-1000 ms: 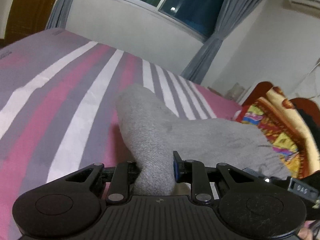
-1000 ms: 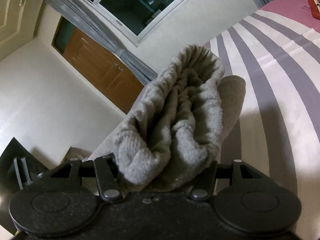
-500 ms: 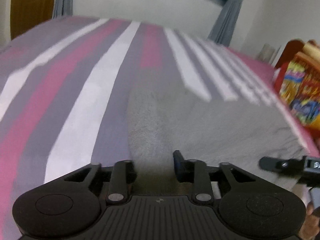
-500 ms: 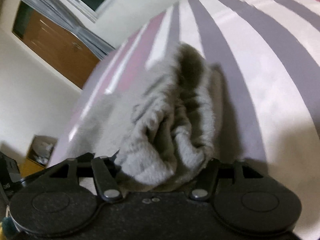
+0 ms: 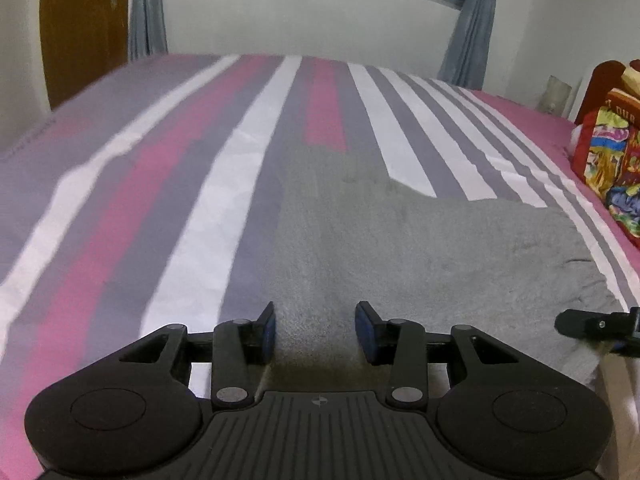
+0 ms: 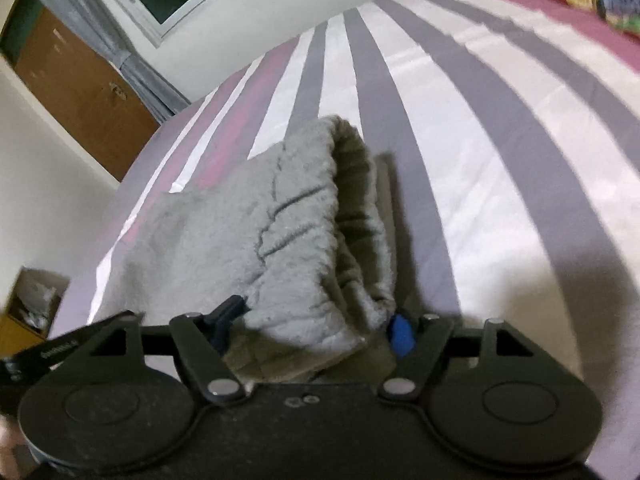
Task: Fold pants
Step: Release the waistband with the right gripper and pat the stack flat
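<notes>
We see the soft grey fleece pants (image 5: 420,248) lying spread on the bed with the pink, grey and white striped sheet (image 5: 120,208), close to its near edge, one leg running away from us towards the far edge under the window. At the left, the left claw (image 5: 315,326) points down at the cloth; its jaws have just been opening and now stand apart, the blue pads (image 5: 269,330) clear of the fabric that lies flat between and under them (nothing is gripped there). Further right, the bunched, gathered end of the pants (image 6: 296,240) sits as a thick fold on the bed, with a dark opening facing right. The right claw (image 6: 316,330) straddles that bundle; its jaws have just been opening too, and they stand wide, with the cloth between them but the blue pad (image 6: 401,336) beside it rather than pressing in. A bright multicoloured patterned cushion (image 5: 612,176) rests at the bed's right edge.
</notes>
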`<action>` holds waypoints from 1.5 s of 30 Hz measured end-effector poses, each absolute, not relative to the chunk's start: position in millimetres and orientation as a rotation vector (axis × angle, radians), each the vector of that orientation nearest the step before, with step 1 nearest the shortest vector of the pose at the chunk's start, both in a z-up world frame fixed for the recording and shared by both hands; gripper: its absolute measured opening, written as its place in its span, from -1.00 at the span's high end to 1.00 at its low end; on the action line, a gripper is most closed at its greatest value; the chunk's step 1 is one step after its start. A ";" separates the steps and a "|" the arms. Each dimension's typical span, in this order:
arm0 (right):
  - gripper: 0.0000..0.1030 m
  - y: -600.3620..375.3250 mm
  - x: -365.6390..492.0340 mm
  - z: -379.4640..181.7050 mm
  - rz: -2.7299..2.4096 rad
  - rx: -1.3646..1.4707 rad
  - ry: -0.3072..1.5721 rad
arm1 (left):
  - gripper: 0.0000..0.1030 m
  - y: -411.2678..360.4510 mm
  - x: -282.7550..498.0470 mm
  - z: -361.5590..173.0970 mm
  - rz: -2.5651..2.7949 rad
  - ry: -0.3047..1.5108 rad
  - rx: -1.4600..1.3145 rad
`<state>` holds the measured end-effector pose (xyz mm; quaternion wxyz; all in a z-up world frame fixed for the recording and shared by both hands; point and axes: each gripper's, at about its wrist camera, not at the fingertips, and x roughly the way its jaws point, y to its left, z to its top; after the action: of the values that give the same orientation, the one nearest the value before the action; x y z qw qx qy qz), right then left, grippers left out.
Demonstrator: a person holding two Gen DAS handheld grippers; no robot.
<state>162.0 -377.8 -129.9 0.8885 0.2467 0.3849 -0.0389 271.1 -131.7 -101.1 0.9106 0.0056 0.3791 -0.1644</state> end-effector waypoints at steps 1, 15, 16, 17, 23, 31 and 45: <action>-0.45 -375.5 160.8 -126.6 -0.089 0.499 0.793 | 0.22 -129.8 267.3 -96.5 -0.333 0.769 0.013; -0.31 -329.5 143.9 -73.5 -0.123 0.254 0.640 | 0.22 -149.8 232.6 -69.3 -0.386 0.730 0.070; -0.28 -324.7 145.7 -76.9 -0.114 0.242 0.652 | 0.22 -153.0 229.9 -75.1 -0.389 0.742 0.080; -0.23 -321.6 147.4 -81.5 -0.111 0.225 0.667 | 0.22 -156.2 228.2 -80.9 -0.386 0.759 0.091; -0.13 -322.6 159.4 -122.0 -0.177 0.119 0.783 | 0.22 -160.9 226.7 -107.5 -0.381 0.816 0.104; -0.18 -318.2 156.4 -119.9 -0.182 0.136 0.751 | 0.21 -168.2 227.9 -101.3 -0.366 0.830 0.119; -0.61 -300.1 70.1 -75.2 -0.202 0.252 0.679 | -1.00 -142.3 157.2 -41.3 -0.321 0.715 0.109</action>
<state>70.1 -300.1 -75.2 0.9301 0.1229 0.3317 -0.0985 157.2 -142.3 -41.3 0.9227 0.0530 0.3483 -0.1565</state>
